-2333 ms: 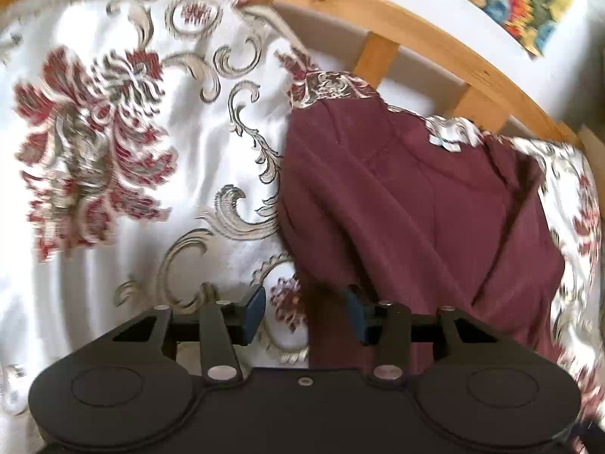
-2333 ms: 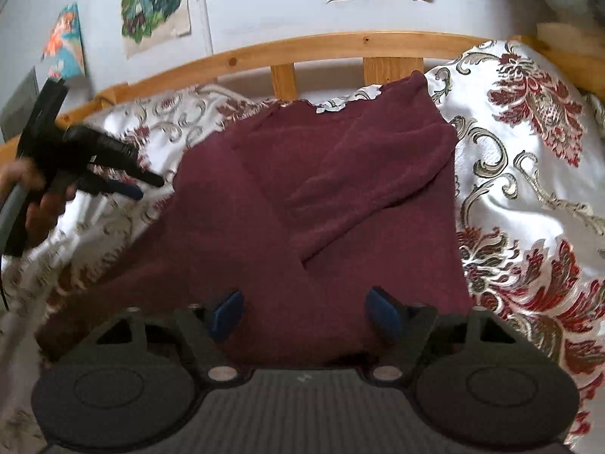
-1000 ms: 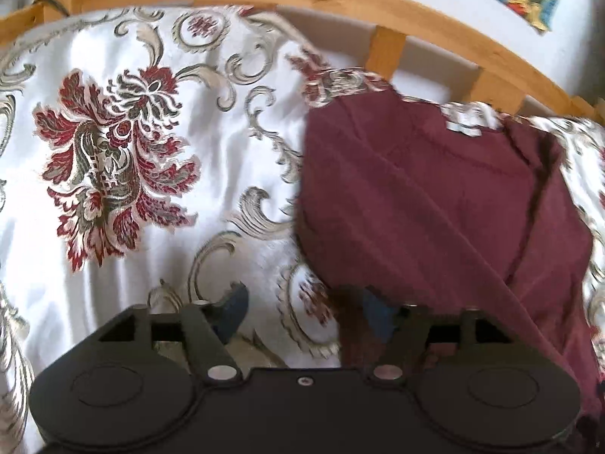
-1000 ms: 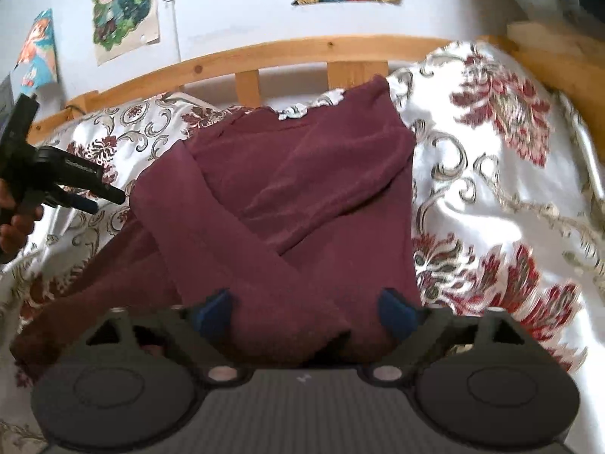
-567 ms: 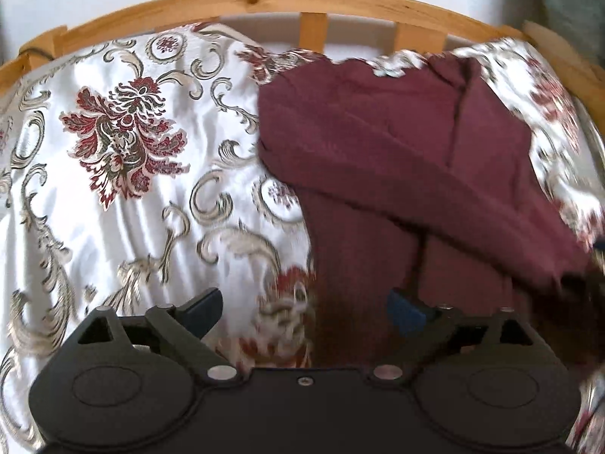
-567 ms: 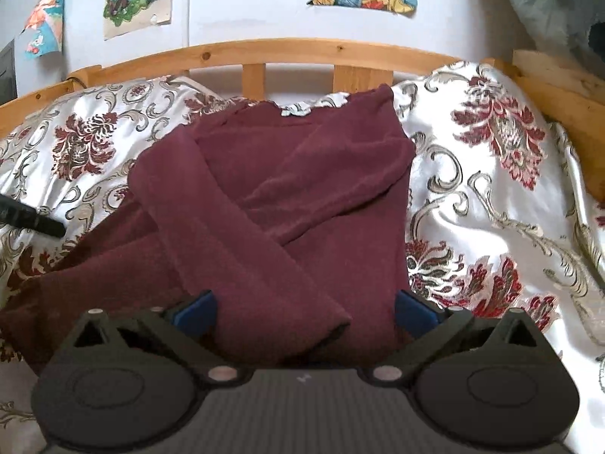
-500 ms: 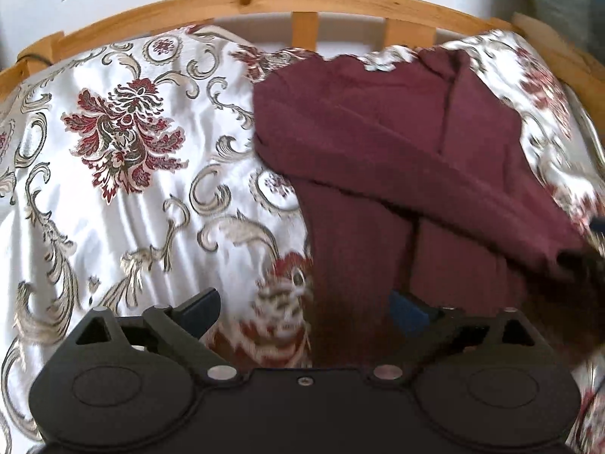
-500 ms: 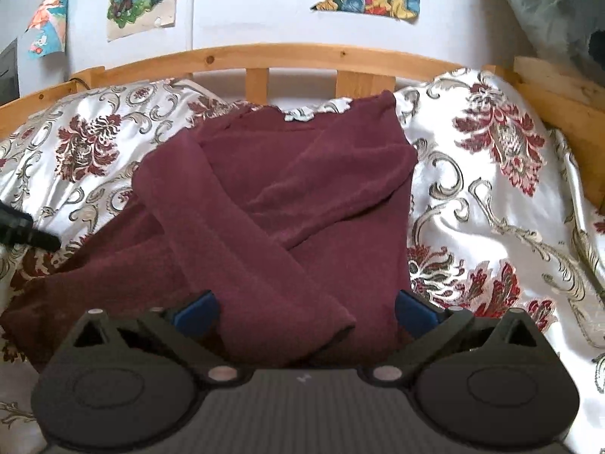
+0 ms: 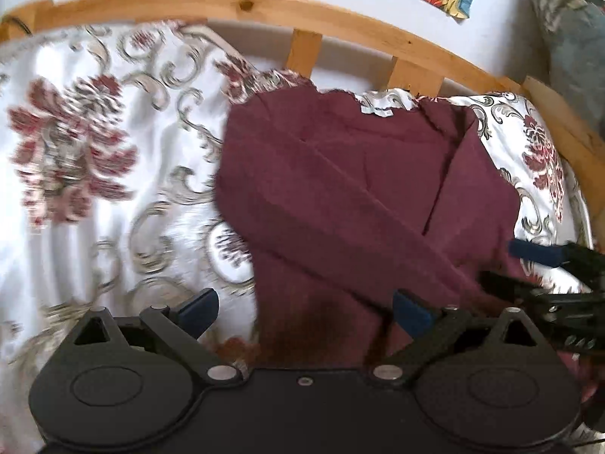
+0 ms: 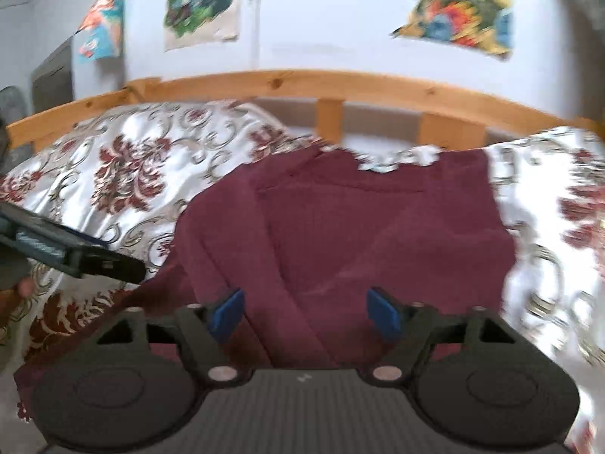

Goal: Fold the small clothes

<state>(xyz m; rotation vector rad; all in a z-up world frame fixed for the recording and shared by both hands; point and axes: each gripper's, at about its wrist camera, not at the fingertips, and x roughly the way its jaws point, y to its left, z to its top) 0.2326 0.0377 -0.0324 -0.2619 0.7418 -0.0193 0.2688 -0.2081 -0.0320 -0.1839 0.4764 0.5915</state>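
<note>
Since a moment ago you brought both grippers closer to each other over the maroon sweater [image 9: 340, 196], which lay ahead of them on the patterned bedspread [image 9: 94, 174] with sleeves crossed. Your left gripper [image 9: 304, 308] and right gripper [image 10: 304, 312] were both wide open, holding nothing, with the sweater's near edge between their fingers.

Maroon sweater [image 9: 340, 189], floral white bedspread [image 9: 94, 159]

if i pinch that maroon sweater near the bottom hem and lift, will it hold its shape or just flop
The maroon sweater will probably flop: its sleeves already lie draped and creased across the body. The knit looks thick, so it may feel fairly heavy. The satin bedspread looks glossy, so the sweater would likely slide when pushed.
</note>
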